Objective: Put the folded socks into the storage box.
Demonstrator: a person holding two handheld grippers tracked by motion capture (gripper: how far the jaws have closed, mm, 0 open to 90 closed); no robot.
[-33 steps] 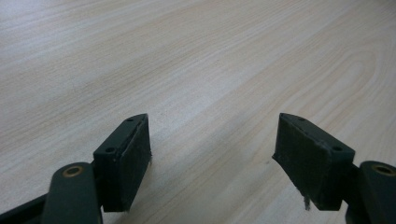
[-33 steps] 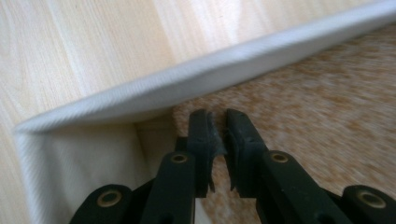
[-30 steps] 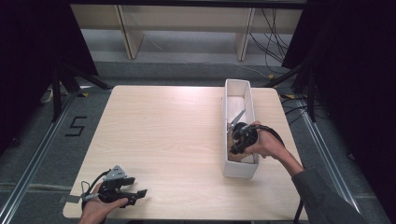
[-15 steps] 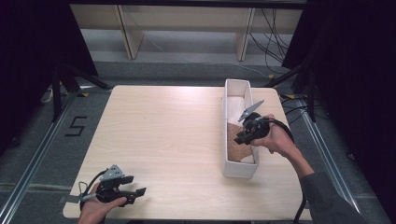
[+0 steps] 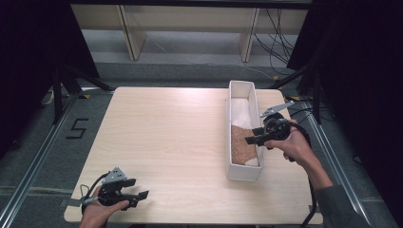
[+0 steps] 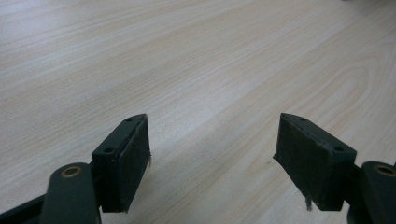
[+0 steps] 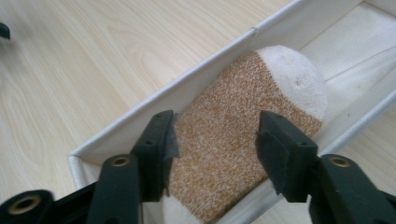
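The right gripper (image 5: 253,139) hangs at the right of the high frame, over the long white box (image 5: 242,172), its jaws spread and holding nothing; in its own view the two black pads (image 7: 161,144) stand apart above a sock (image 7: 233,135) without touching it. The sock lies flat inside the box (image 7: 140,119), at the end nearer the person, its brown speckled knit capped by a white toe; the other end is cut off by the jaws at the bottom edge. From above, the sock (image 5: 240,142) reads as a brown patch with something white and hard to make out behind it. The left gripper (image 5: 138,195) sits at the lower left on the pale wooden table (image 5: 166,133), jaws wide and empty.
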